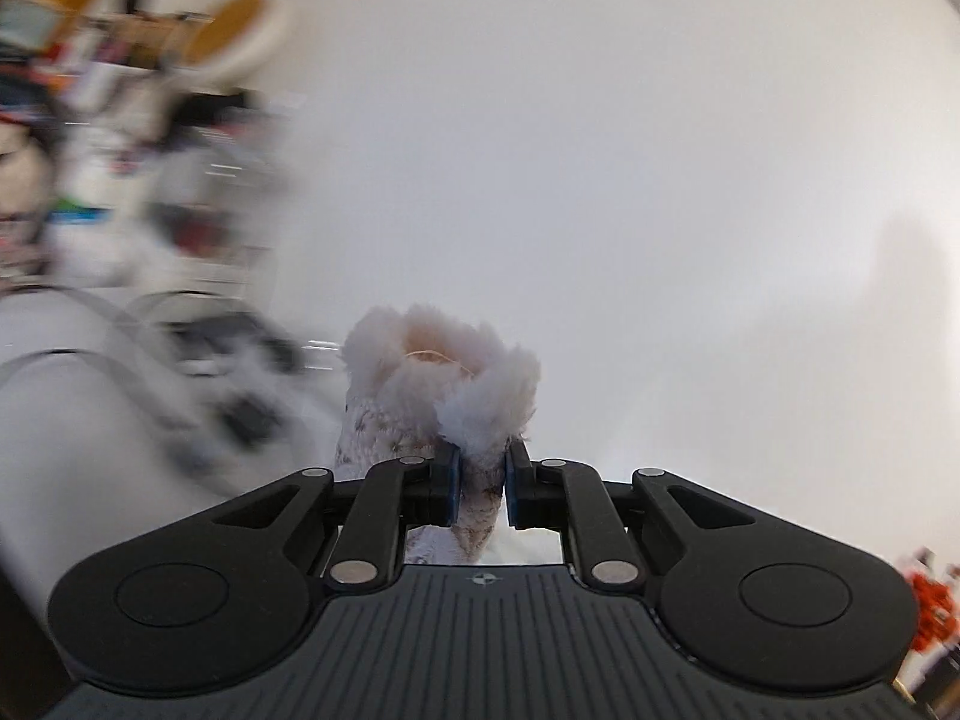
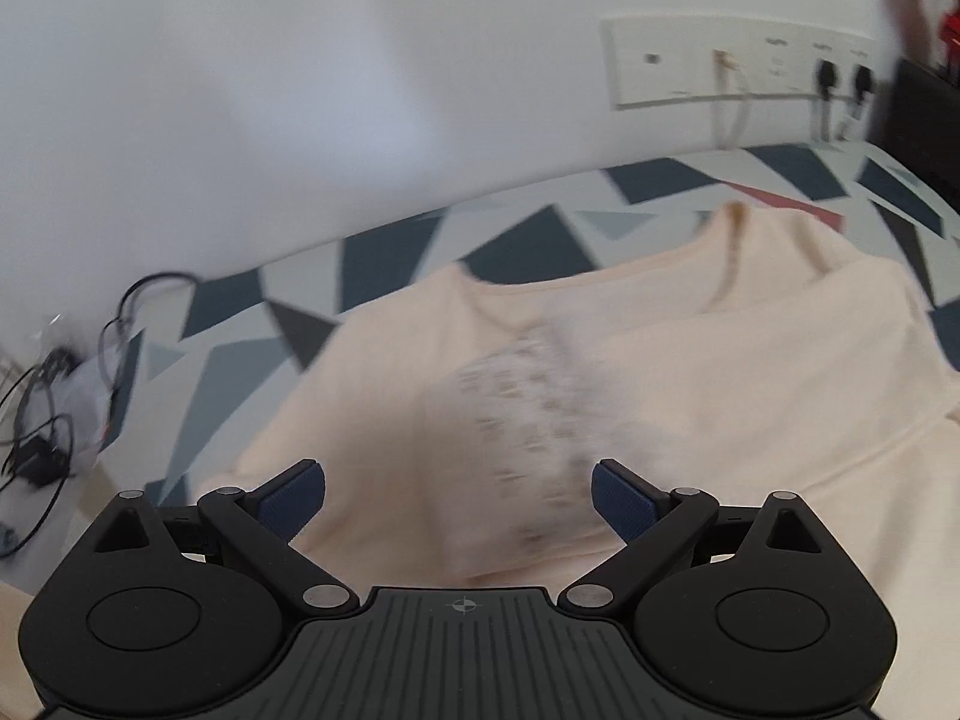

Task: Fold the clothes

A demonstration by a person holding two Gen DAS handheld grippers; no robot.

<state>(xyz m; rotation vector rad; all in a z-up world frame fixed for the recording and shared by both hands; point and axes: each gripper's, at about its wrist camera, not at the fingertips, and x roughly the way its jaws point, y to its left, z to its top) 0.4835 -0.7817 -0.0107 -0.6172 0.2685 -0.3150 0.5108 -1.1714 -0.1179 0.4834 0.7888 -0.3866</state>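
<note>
Pinching a fluffy bunch of the peach top [image 1: 441, 396] in the left tool [image 1: 480, 489], lifted by the wall. Right tool [image 2: 459, 495] wide, empty, over the rest on the patterned bed [image 2: 384, 258]. Might slip out if tugged hard.

You have white wall [image 2: 300, 90] behind, socket panel [image 2: 738, 63] on it at right with two black plugs [image 2: 843, 78]. Patterned cover [image 2: 384, 258] with dark triangles lies below. Black cables [image 2: 42, 420] tangled at left edge. In left view, blurred cluttered shelves [image 1: 120, 120] at left, red object [image 1: 927, 600] at far right.
</note>
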